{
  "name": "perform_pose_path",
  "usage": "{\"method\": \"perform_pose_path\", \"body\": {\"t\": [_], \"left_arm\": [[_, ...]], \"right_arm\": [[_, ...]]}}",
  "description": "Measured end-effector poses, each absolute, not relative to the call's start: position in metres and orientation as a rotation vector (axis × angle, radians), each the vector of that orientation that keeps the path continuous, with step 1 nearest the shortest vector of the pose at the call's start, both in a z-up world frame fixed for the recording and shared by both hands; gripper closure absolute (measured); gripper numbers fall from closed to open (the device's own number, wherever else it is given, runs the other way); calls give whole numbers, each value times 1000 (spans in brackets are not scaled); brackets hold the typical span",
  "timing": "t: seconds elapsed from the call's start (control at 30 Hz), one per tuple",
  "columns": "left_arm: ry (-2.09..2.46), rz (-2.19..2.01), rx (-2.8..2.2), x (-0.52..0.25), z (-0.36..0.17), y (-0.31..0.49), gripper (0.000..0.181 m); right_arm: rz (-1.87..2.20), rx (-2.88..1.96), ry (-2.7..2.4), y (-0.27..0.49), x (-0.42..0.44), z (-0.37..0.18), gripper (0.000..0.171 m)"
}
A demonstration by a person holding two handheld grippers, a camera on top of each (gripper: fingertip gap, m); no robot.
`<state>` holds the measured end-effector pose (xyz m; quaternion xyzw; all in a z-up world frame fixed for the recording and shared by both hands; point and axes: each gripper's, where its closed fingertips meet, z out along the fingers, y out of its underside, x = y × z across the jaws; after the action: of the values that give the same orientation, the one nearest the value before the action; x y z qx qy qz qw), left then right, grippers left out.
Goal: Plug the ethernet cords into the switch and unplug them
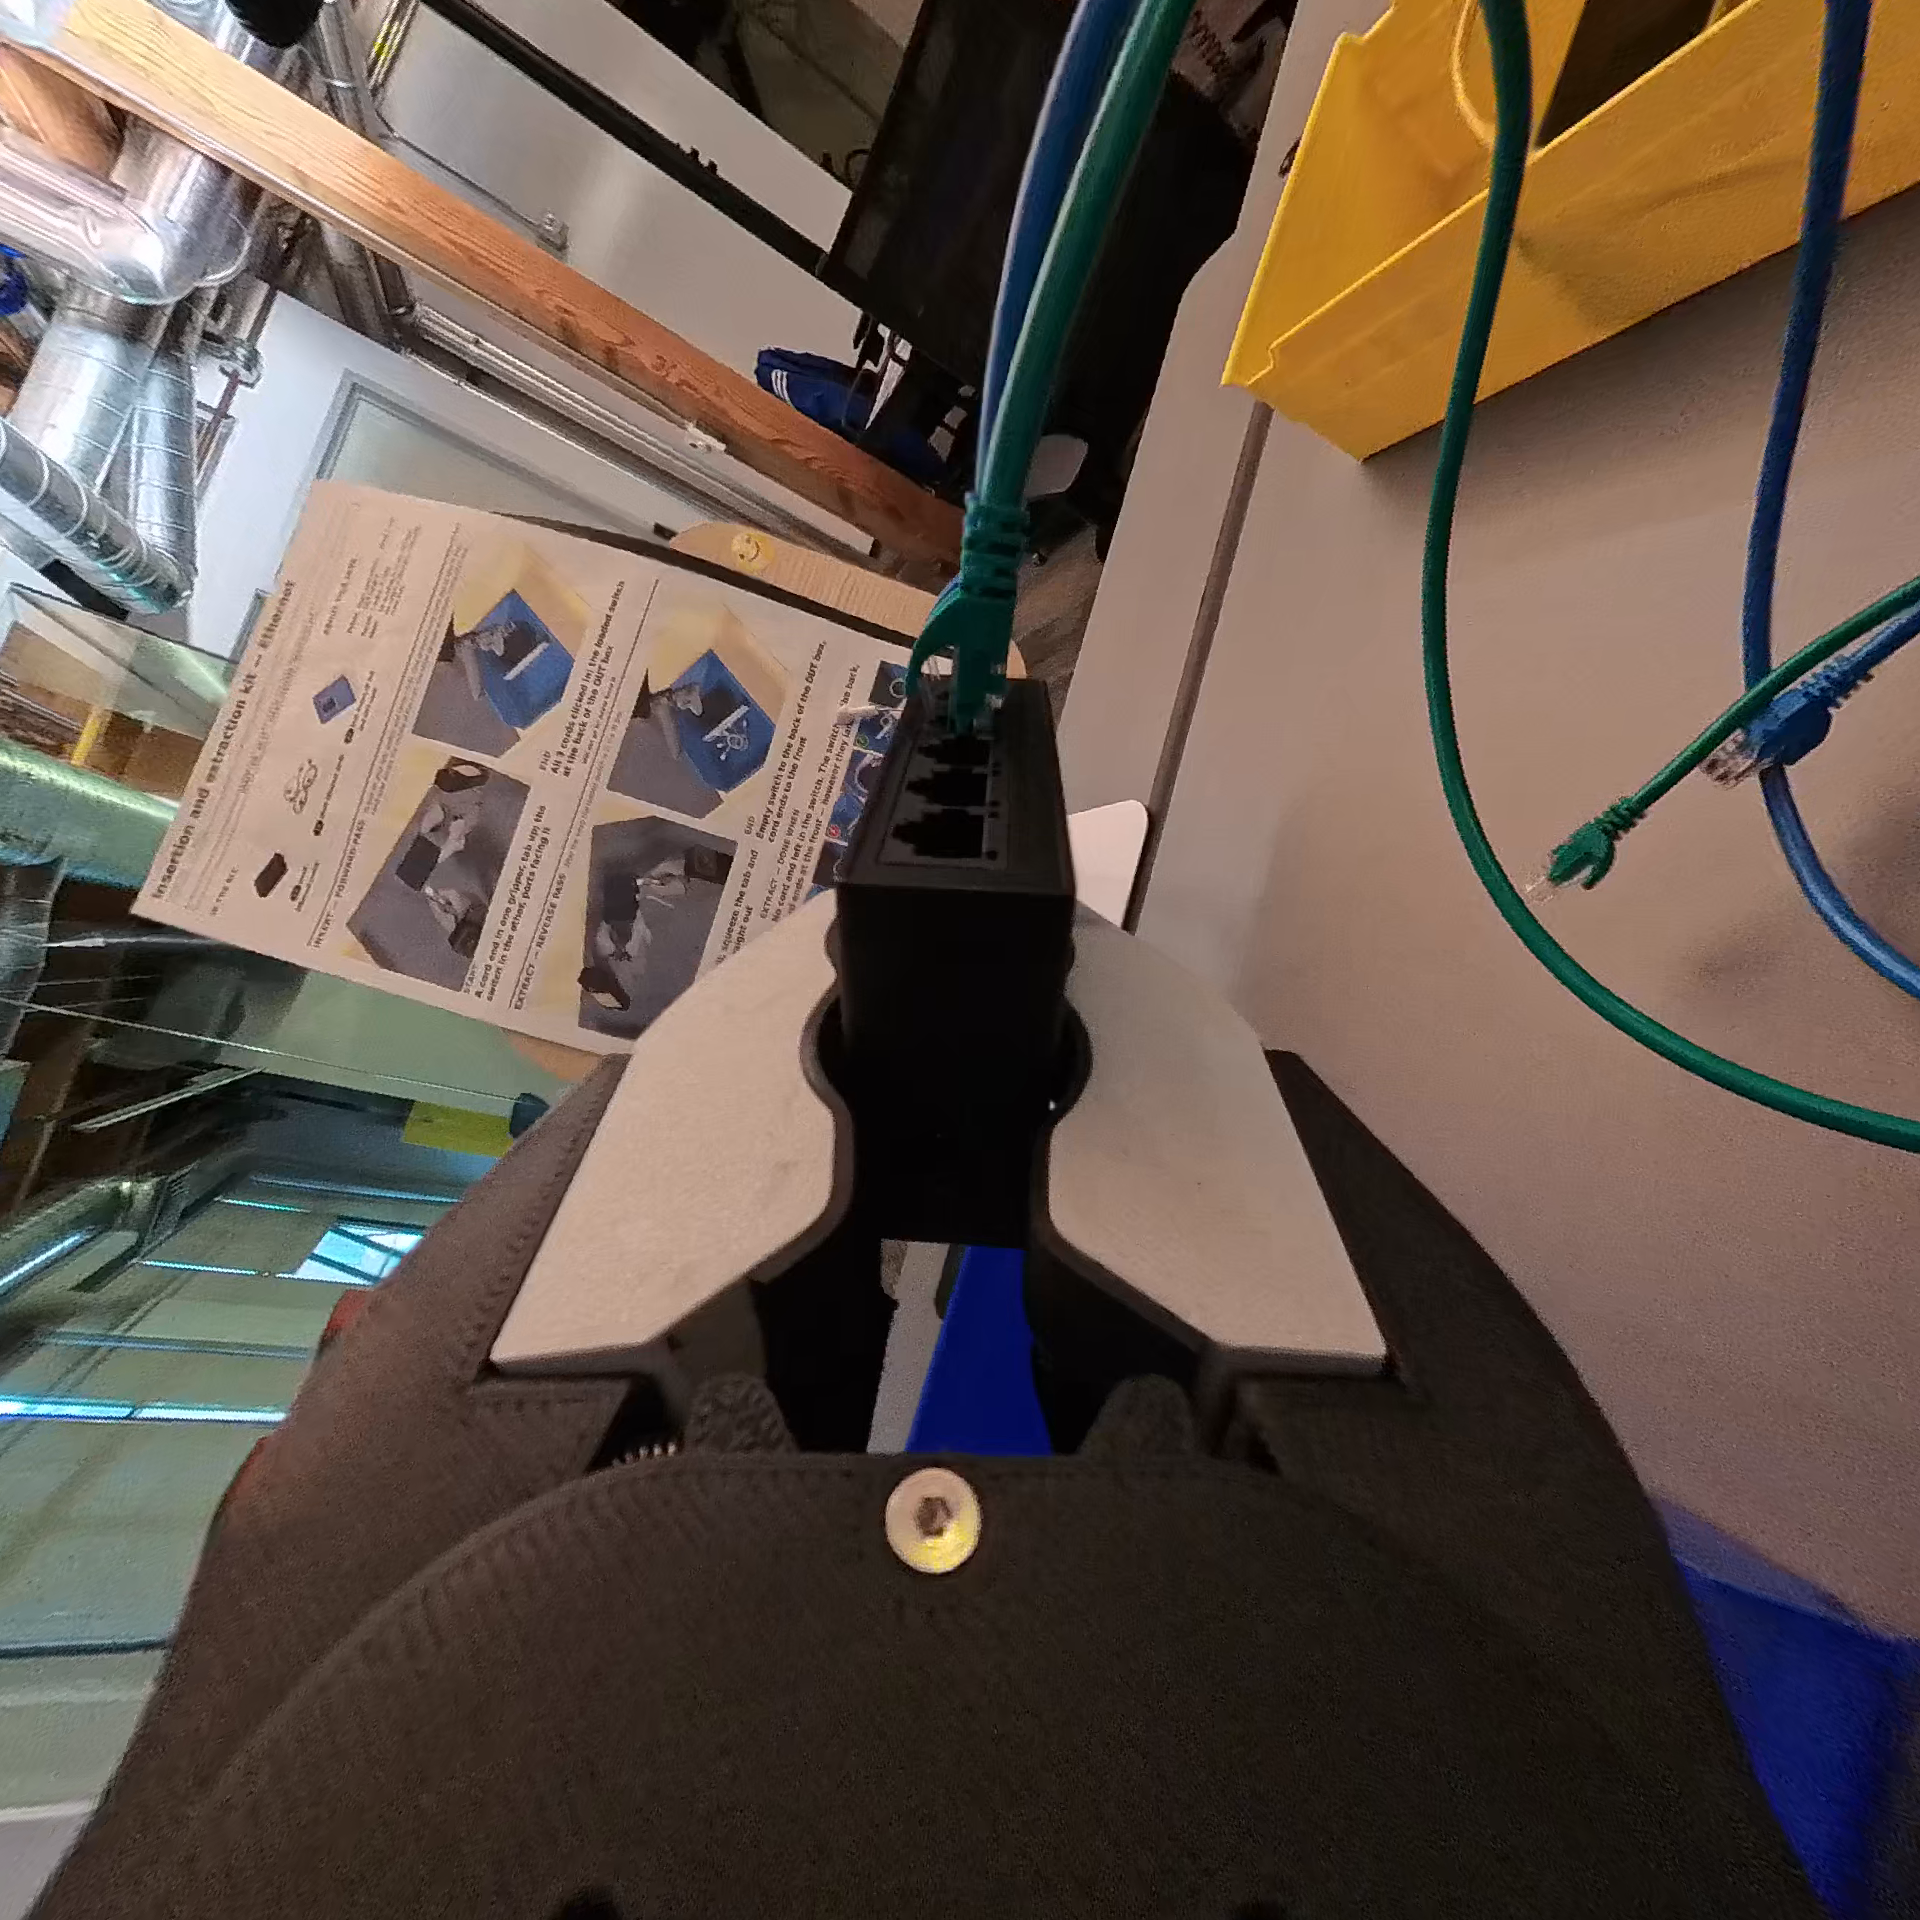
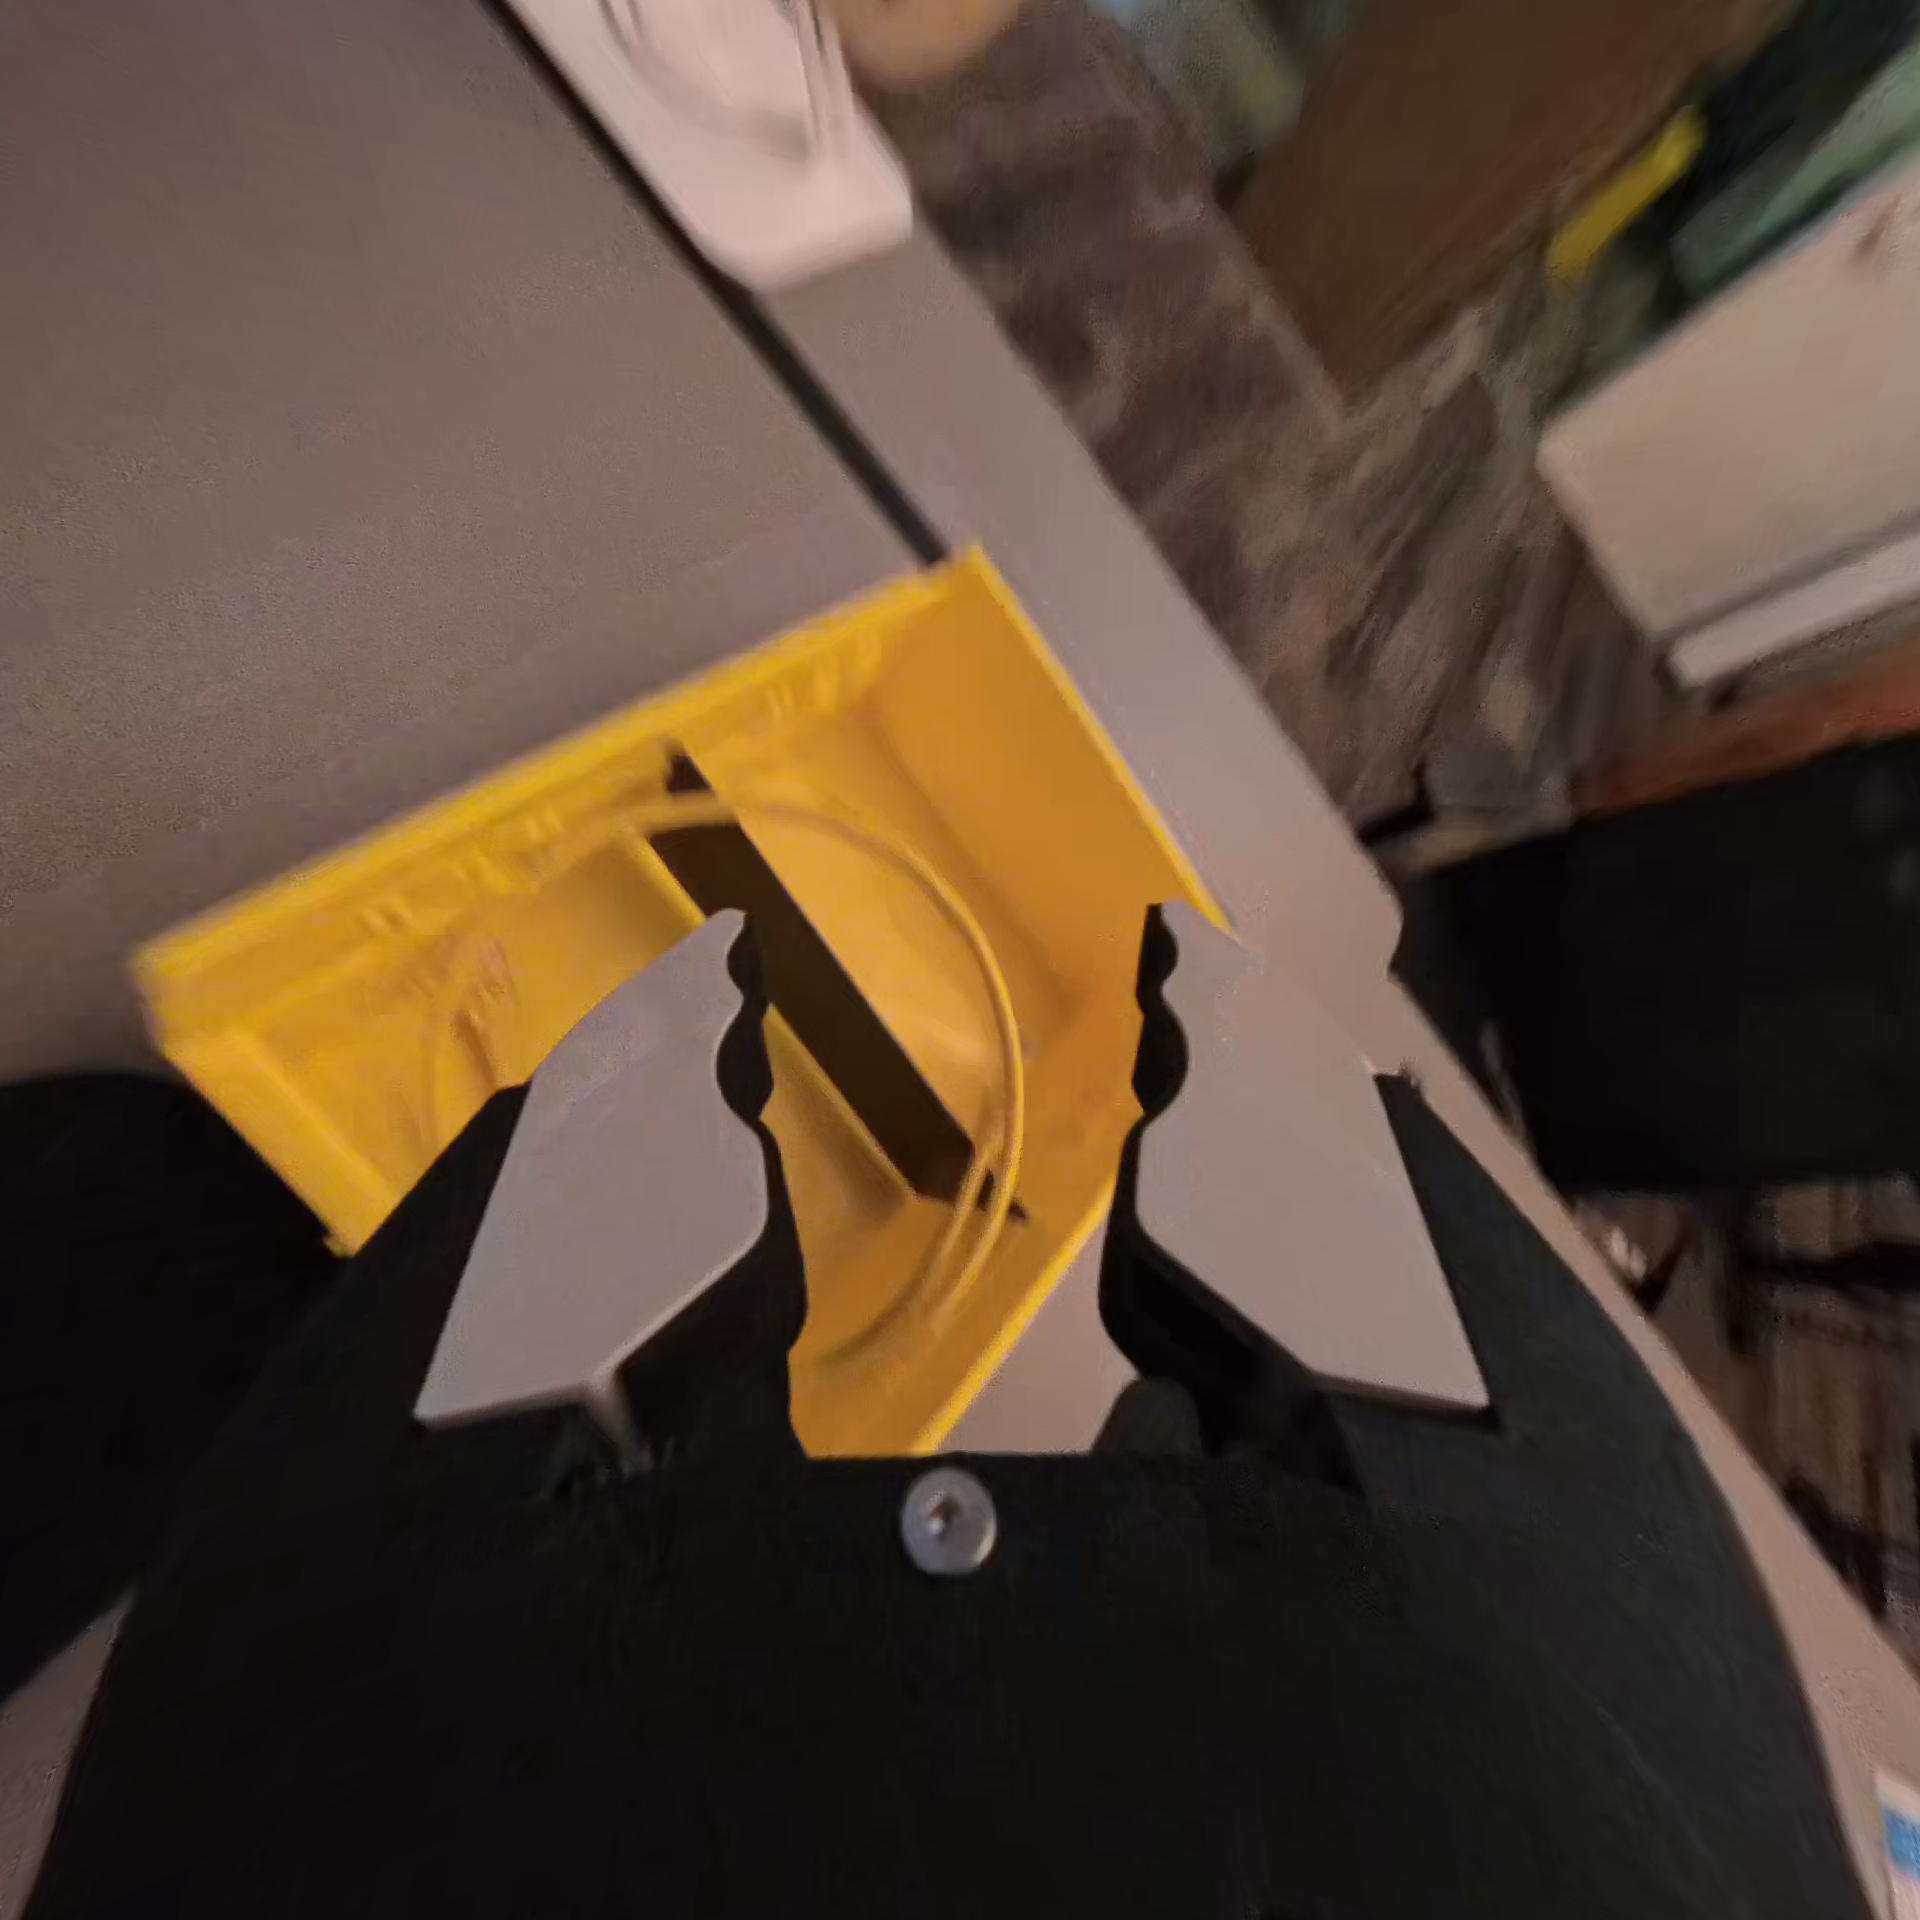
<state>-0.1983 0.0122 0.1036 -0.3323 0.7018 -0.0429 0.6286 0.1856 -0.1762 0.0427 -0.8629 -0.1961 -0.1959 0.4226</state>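
Holding the switch [image 1: 956,935] end-on, the left gripper [image 1: 954,997] has its two pale flat fingers [image 1: 727,1122] clamped against the sides of the black, box-shaped housing; the row of ports faces up and away from the camera. One green cord [image 1: 1023,416] is seated by its ribbed boot in the farthest port; a blue cord [image 1: 1013,260] runs alongside it, but its end is hidden behind the green plug, so whether it is plugged in cannot be told. At least three nearer ports show as dark, vacant recesses. On the grey table [image 1: 1507,1039] to the right, a loose blue plug [image 1: 1766,732] and a loose green plug [image 1: 1584,857] lie near each other, their clear connectors exposed; a yellow plastic bin [image 1: 1475,270] stands beyond; a printed instruction sheet [image 1: 468,758] sits to the left.

In the right wrist view, motion blur softens everything; the right gripper [image 2: 945,925] is spread wide and carries nothing; its scalloped inner edges frame the yellow bin [image 2: 468,935], which has a dark divider and a thin yellow loop inside.

Judgement: the plugging phase is in hand, partly complete. The next move calls for the free gripper to pinch a loose plug by its boot, latch tab oriented to the port, and press it straight in while the switch is braced.
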Motion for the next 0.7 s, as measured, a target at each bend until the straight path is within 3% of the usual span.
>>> {"method": "perform_pose_path", "body": {"t": [0.07,0.17,0.37,0.7], "left_arm": [[1600,-72,-740,-190,103,10,152],[1599,-20,-735,-179,98,8,152],[1619,110,-718,-167,86,8,152],[1617,122,-691,-166,88,1,152]], "right_arm": [[-415,-1771,-656,-169,91,116,103],[-278,-1313,-906,-167,-47,184,127],[-452,-1253,-1302,-95,-152,149,130],[-687,-1383,-1437,-36,-160,108,145]]}}
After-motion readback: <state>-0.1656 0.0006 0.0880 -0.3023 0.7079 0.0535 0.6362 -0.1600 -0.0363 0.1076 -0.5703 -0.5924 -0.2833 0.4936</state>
